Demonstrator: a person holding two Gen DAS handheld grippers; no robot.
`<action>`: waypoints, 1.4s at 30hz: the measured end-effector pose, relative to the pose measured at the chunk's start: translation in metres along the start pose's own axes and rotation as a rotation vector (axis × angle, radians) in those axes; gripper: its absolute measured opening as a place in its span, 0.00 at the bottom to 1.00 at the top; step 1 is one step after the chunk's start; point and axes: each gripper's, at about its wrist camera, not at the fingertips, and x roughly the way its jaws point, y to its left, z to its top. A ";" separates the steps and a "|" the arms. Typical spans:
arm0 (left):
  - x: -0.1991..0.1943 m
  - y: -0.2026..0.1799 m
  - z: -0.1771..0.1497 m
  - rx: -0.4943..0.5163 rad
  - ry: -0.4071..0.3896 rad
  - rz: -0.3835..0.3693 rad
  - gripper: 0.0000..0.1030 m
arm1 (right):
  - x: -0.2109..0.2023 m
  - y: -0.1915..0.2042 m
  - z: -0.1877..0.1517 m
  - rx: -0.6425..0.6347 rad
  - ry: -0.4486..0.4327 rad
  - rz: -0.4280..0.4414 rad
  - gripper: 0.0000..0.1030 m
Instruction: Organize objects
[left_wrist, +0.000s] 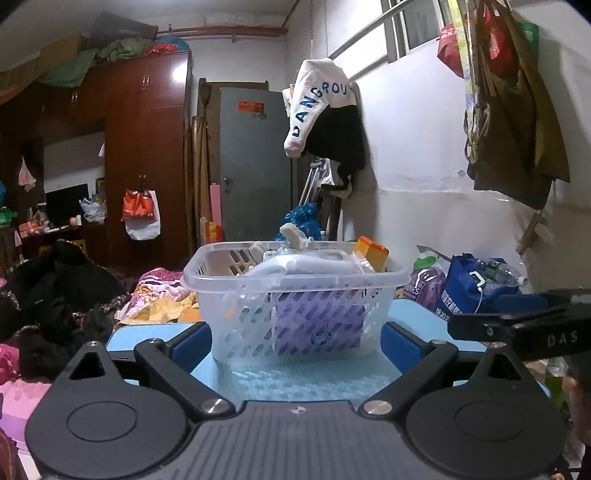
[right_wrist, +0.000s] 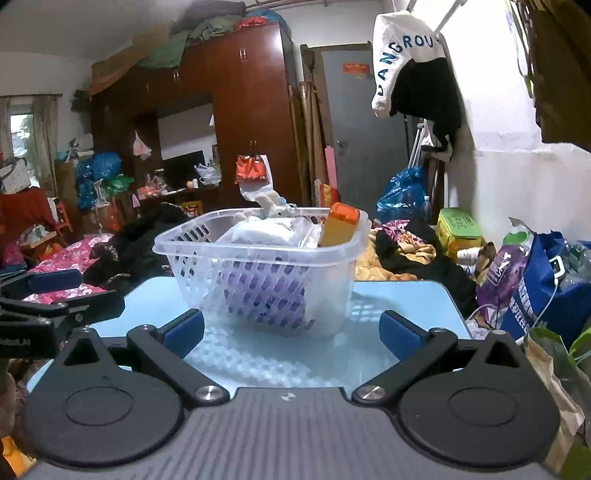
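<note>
left gripper (left_wrist: 297, 341): low over the near edge of the table, pointed level at the basket; blue pads spread wide, nothing between them. Near basket wall sits in the gap between the fingertips; contact not clear.
right gripper (right_wrist: 291, 332): same low, level pose, just right of the left one; pads wide apart, holding nothing. Aimed at the basket's near right corner, basket close ahead of the tips.
cross views: right gripper's arm shows at the right edge of the left view, left gripper's at the left edge of the right view. Side by side, apart.
table (left_wrist: 155, 332): light blue top, basket standing upright on it near the middle.
basket (left_wrist: 295, 284): clear plastic, slotted sides, full to the rim.
basket contents: purple pack (left_wrist: 319, 325) low against the near wall, seen through the slots; white wrapped bundle (right_wrist: 269, 230) on top; yellow bottle with orange cap (right_wrist: 341, 223) leaning in the right corner; small beige toy (left_wrist: 293, 234) sticking up at the back.
writing: hanging white garment (left_wrist: 317, 103) reads "DANGROU" in blue; "DAS" on the right gripper's arm. Print on the blue bag (right_wrist: 546, 291) right of the table not readable.
</note>
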 end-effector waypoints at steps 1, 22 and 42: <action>-0.001 -0.001 -0.001 0.000 -0.001 0.007 0.96 | -0.003 0.000 -0.002 0.008 -0.002 0.007 1.00; -0.021 -0.010 -0.012 0.000 -0.007 0.091 0.96 | -0.031 0.017 -0.013 0.001 -0.034 -0.011 1.00; -0.022 -0.017 -0.010 0.004 -0.021 0.089 0.96 | -0.032 0.017 -0.014 -0.009 -0.051 -0.007 1.00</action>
